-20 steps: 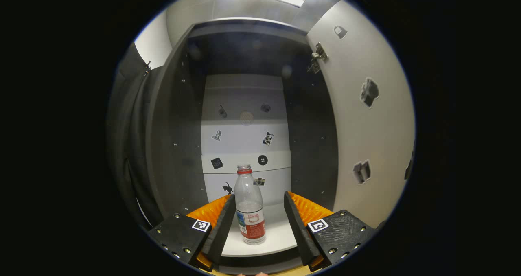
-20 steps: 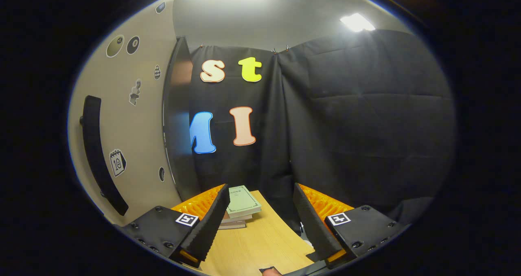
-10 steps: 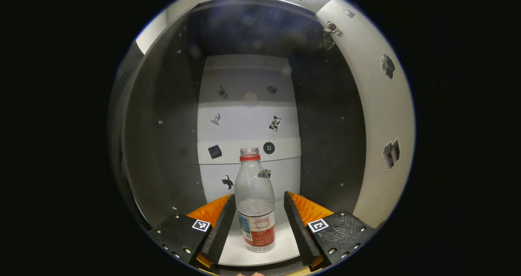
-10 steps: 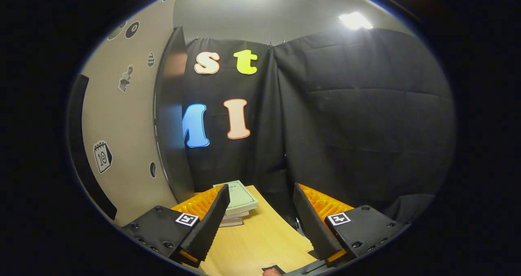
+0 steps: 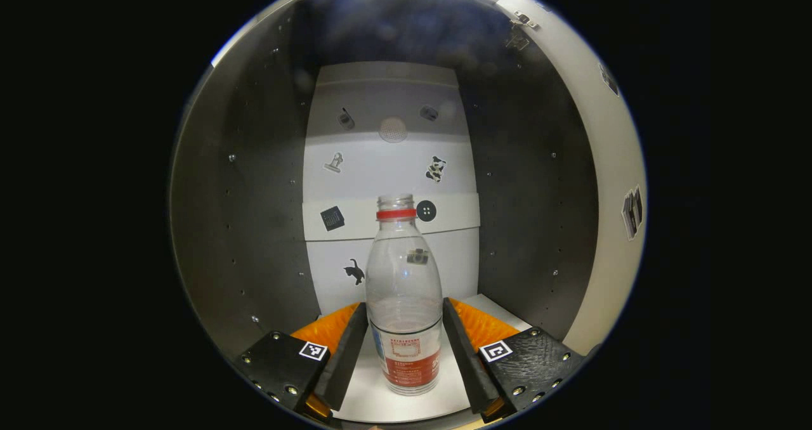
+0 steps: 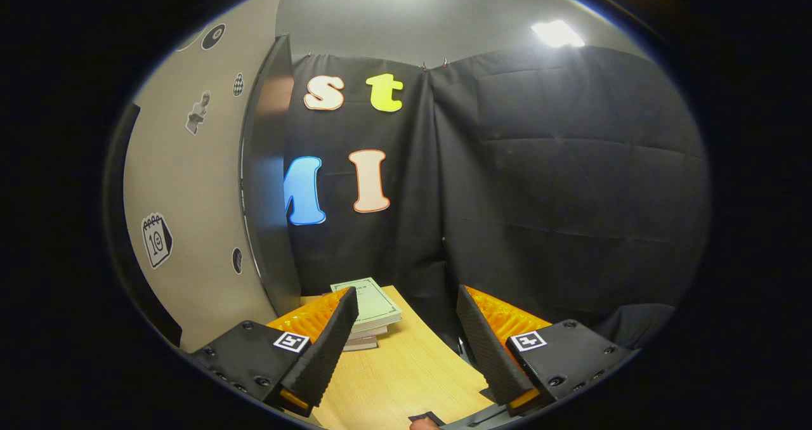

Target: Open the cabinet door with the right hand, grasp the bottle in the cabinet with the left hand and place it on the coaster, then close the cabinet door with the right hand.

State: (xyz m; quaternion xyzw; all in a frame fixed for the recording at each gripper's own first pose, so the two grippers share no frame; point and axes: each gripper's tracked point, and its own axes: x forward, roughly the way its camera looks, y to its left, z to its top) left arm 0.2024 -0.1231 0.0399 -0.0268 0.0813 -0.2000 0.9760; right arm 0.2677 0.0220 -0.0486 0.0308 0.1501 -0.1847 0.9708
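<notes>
The left gripper (image 5: 405,347) reaches into the cabinet (image 5: 254,182), fingers spread on either side of the bottle (image 5: 405,303) and close to it, gripping nothing. The bottle stands upright on the white shelf (image 5: 393,401), near its front. The right gripper (image 6: 406,344) hangs wide open and empty over the table (image 6: 406,379), beside the open door (image 6: 190,182); books (image 6: 371,312) lie farther off

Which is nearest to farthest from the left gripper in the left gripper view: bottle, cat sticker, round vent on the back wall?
From the left gripper:
1. Bottle, upright between its fingers on the shelf.
2. Cat sticker, low on the back wall, left of the bottle.
3. Round vent, high on the back wall.
</notes>
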